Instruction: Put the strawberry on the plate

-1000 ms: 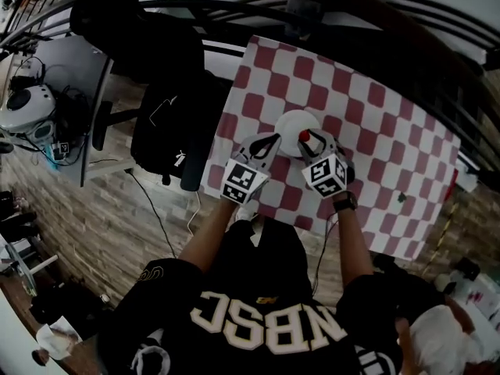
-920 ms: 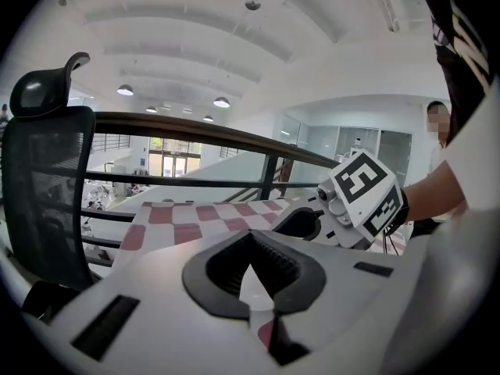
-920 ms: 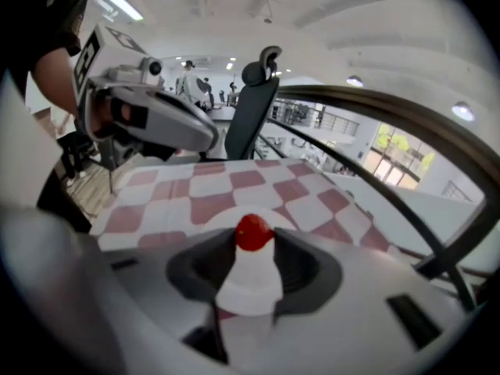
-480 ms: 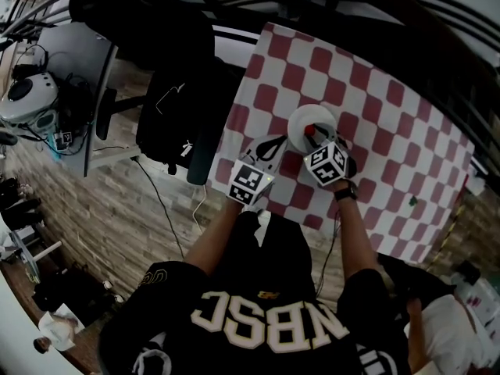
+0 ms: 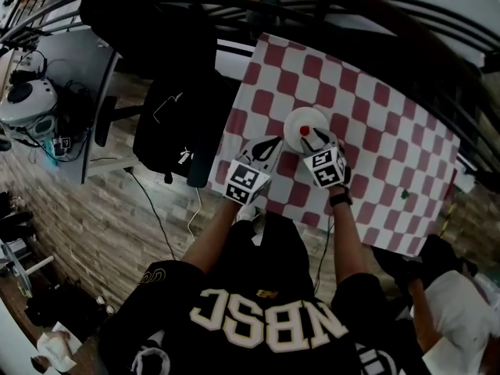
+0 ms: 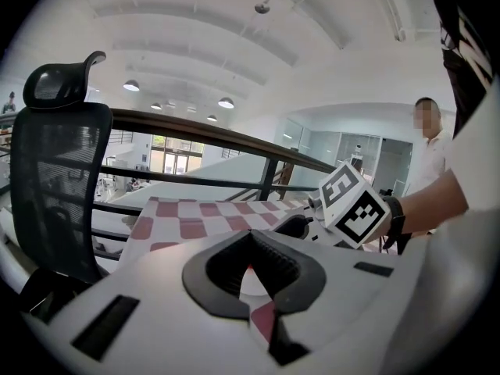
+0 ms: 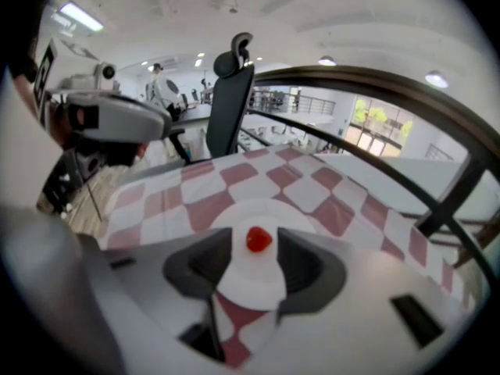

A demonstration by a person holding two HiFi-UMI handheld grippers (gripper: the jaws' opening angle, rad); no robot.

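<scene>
A small red strawberry point(image 5: 304, 130) point(image 7: 258, 239) lies on the round white plate point(image 5: 306, 116) point(image 7: 251, 287), which sits on the red-and-white checkered cloth. My right gripper point(image 5: 314, 137) point(image 7: 256, 245) is just behind the plate's near edge. Its jaws are opening, and the strawberry sits between the tips with neither pad touching it. My left gripper point(image 5: 273, 141) point(image 6: 250, 237) hovers to the left of the plate with its tips together, holding nothing.
The checkered table point(image 5: 375, 131) runs up to a dark curved railing point(image 5: 328, 10) on its far side. A black office chair point(image 5: 168, 123) point(image 6: 55, 178) stands off the table's left edge. A person point(image 6: 426, 143) stands beyond the right gripper's marker cube point(image 6: 355, 205).
The right gripper carried the strawberry down over the plate and its jaws have spread; the strawberry now rests free on the plate. The left gripper has stayed beside the plate.
</scene>
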